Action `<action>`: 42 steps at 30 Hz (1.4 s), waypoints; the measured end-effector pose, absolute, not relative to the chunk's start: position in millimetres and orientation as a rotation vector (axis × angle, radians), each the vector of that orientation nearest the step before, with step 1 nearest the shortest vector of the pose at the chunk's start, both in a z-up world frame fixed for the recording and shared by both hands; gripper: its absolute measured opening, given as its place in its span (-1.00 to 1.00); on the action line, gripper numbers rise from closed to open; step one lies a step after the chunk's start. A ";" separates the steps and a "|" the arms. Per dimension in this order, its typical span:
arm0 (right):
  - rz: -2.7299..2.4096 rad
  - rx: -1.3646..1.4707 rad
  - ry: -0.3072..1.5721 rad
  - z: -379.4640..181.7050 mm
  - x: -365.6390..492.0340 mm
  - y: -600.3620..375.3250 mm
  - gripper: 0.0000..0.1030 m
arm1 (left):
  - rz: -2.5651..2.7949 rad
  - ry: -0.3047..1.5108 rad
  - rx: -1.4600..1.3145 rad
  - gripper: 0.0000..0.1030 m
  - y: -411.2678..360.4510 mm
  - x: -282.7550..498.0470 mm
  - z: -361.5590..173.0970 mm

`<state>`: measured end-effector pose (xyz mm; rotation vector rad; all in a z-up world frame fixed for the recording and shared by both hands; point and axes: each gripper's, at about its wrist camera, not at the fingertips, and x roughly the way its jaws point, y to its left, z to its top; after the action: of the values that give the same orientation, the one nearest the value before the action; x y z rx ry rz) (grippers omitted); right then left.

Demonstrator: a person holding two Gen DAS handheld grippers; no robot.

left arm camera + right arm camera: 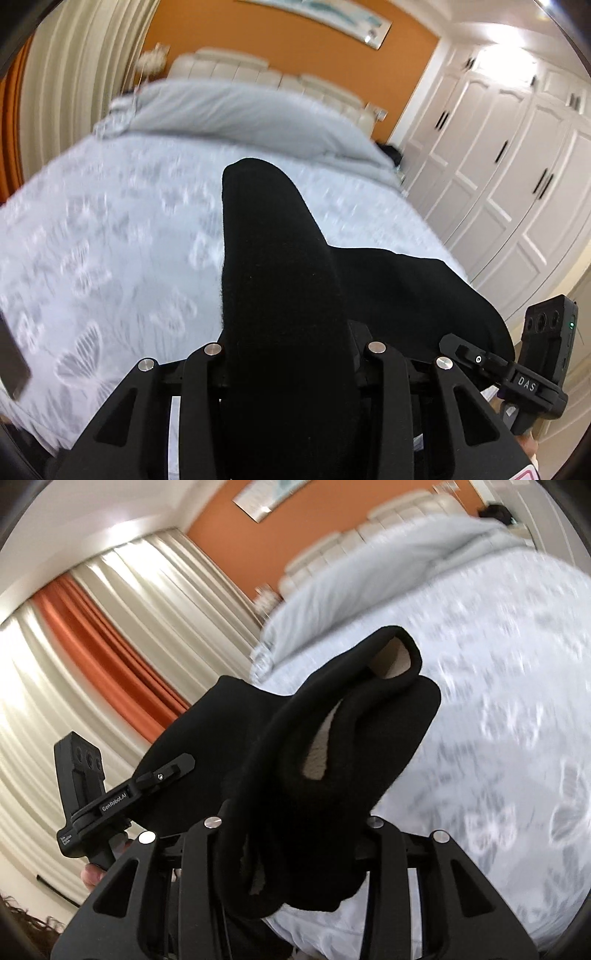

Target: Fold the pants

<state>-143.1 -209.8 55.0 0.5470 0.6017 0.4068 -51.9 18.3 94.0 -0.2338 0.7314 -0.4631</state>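
We hold the black pants clamped in left gripper and right gripper, bedspread open toward 12 o'clock.

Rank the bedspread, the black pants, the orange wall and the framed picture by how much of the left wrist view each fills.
1. bedspread, the widest area.
2. black pants, enlarged by lying right at the camera, so their rank against the bedspread is unsure.
3. orange wall.
4. framed picture, smallest, cut by the top edge.

Black pants with beige lining, pale bedspread patterned with butterflies, orange wall.
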 end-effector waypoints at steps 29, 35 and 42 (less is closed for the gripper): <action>0.397 0.530 0.509 68.3 168.4 -265.6 -0.32 | -0.316 0.505 -0.086 -0.32 -37.1 199.2 129.4; 0.385 0.551 0.589 13.4 223.7 -277.9 -0.31 | -0.332 0.534 -0.071 -0.31 -42.5 266.6 74.8; 0.359 0.557 0.734 -77.9 262.0 -282.1 -0.30 | -0.317 0.662 -0.113 -0.29 -41.3 315.2 -13.8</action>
<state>262.0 -282.1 -77.9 0.5573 0.7337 0.3586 315.2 -41.3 -13.8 -0.1127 0.6617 -0.3170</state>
